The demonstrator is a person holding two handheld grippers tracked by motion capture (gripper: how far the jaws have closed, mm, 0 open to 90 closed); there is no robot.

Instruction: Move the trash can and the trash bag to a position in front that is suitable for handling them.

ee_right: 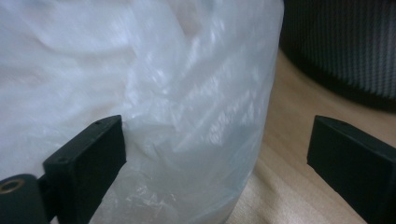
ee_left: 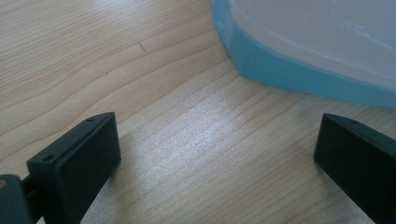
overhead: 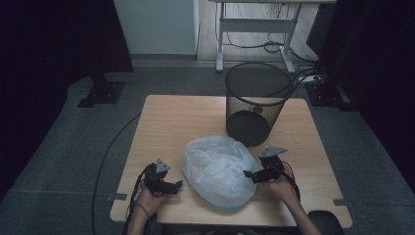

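One crumpled plastic bag (overhead: 218,170) and one mesh bin (overhead: 254,103) are seen on the table (overhead: 171,122). The left gripper (overhead: 177,185) is held wide over bare wood; the right gripper (overhead: 248,174) is spread wide too, the bag's edge between its jaws, seemingly ungripped.

Black mesh wastebasket (overhead: 253,105) on wooden table (overhead: 171,122), upright.

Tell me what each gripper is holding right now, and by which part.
Nothing is held. The left gripper has its jaws open over bare table beside the plastic bag. The right gripper has its jaws open around the bag's edge, not clamped on it.
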